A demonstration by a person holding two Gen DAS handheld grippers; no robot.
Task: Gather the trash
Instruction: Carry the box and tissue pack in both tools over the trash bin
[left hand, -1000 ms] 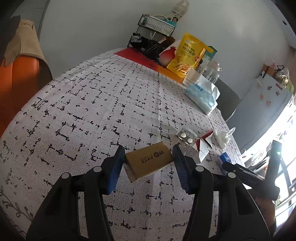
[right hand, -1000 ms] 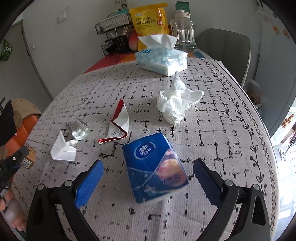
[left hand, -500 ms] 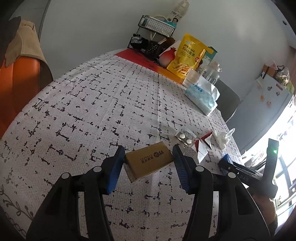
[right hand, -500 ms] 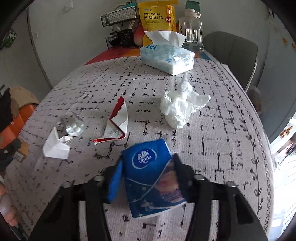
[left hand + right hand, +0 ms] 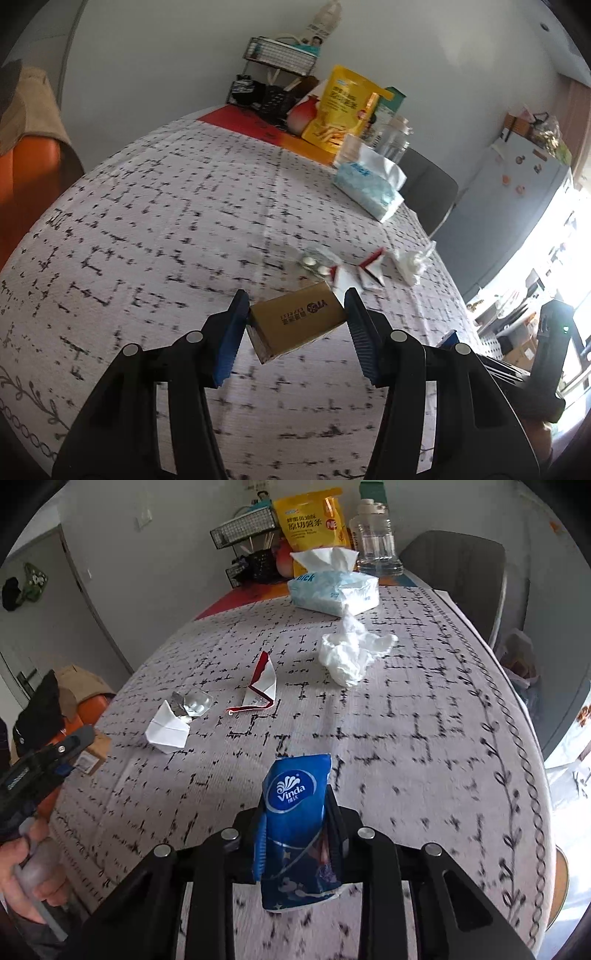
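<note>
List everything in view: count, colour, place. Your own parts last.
small box: one, tan, between left fingers
tissue packet: one, blue, squeezed between right fingers
crumpled tissue: one, white, mid-table
torn wrapper: one, red-white, table centre
folded paper: one, white, near left edge
blister pack: one, silver, beside folded paper
tissue pack: one, pale blue, far end
snack bag: one, yellow, far end
jar: one, clear, far end
wire rack: one, black, by wall
chair: one, grey, behind table
table: one, white-black cloth
left gripper: gripping box
right gripper: closing on packet
</note>
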